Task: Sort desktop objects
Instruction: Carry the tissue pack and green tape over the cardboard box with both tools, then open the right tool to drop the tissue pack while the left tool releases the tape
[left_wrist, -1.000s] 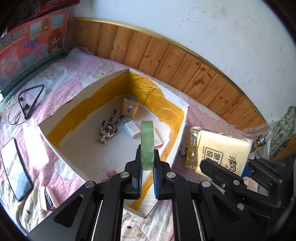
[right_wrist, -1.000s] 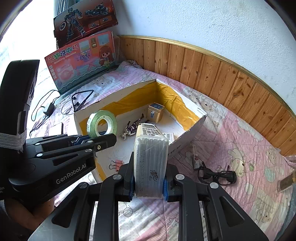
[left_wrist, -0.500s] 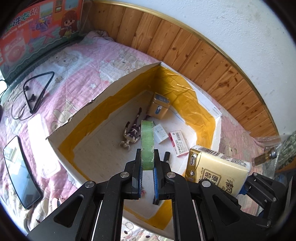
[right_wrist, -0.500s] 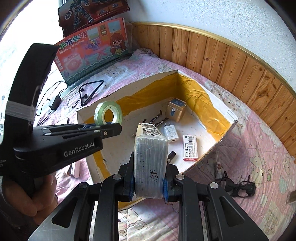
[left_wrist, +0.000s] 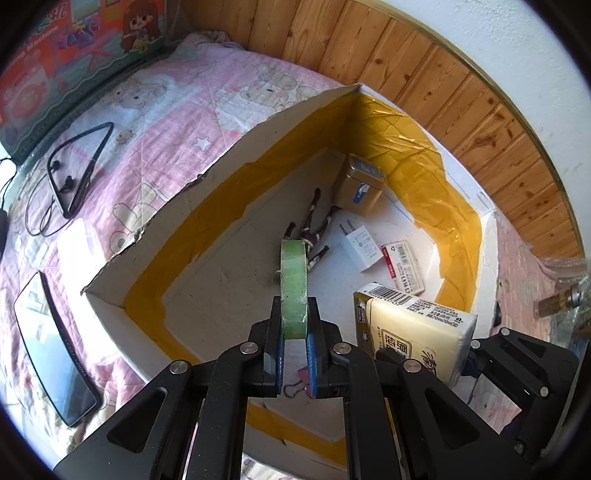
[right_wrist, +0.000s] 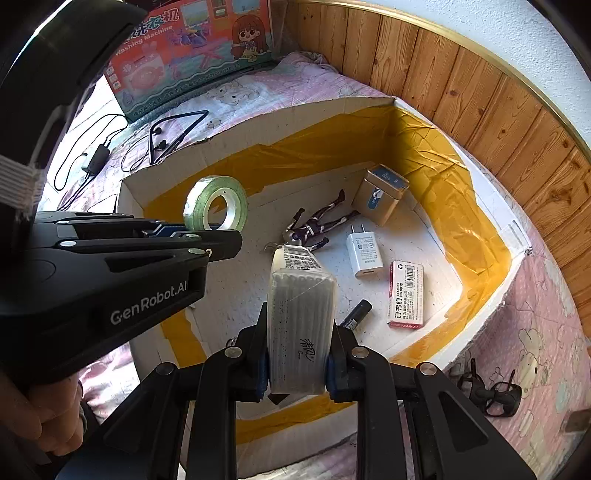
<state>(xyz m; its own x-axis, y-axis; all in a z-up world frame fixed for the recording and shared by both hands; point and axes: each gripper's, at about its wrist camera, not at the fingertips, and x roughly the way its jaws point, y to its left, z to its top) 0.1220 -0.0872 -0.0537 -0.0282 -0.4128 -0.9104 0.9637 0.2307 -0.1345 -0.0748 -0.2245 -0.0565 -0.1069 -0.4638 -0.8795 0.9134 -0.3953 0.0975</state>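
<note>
A white foam box (left_wrist: 229, 162) (right_wrist: 236, 129) lined with yellow tape lies open on the pink bedspread. My left gripper (left_wrist: 294, 325) is shut on a green tape roll (left_wrist: 293, 284) (right_wrist: 215, 202), held edge-on over the box's inside. Beside it my right gripper (right_wrist: 297, 354) is shut on a pale yellow tissue pack (right_wrist: 301, 321) (left_wrist: 410, 328), also above the box floor. On that floor lie a toy figure (right_wrist: 317, 225), a gold tin (right_wrist: 380, 199), a white charger (right_wrist: 364, 254), a staples box (right_wrist: 404, 293) and a small black tube (right_wrist: 356, 314).
A phone (left_wrist: 55, 350), neckband earphones (left_wrist: 77, 166) and a cable lie on the bedspread left of the box. A toy washing-machine carton (right_wrist: 192, 48) leans at the back. Black glasses (right_wrist: 487, 391) lie right of the box. Wooden wall panelling (left_wrist: 424, 74) runs behind. A person's hand (right_wrist: 40, 413) holds the left gripper.
Both grippers have moved forward and down over the box, each still holding its object. The box's inside now fills both views.
</note>
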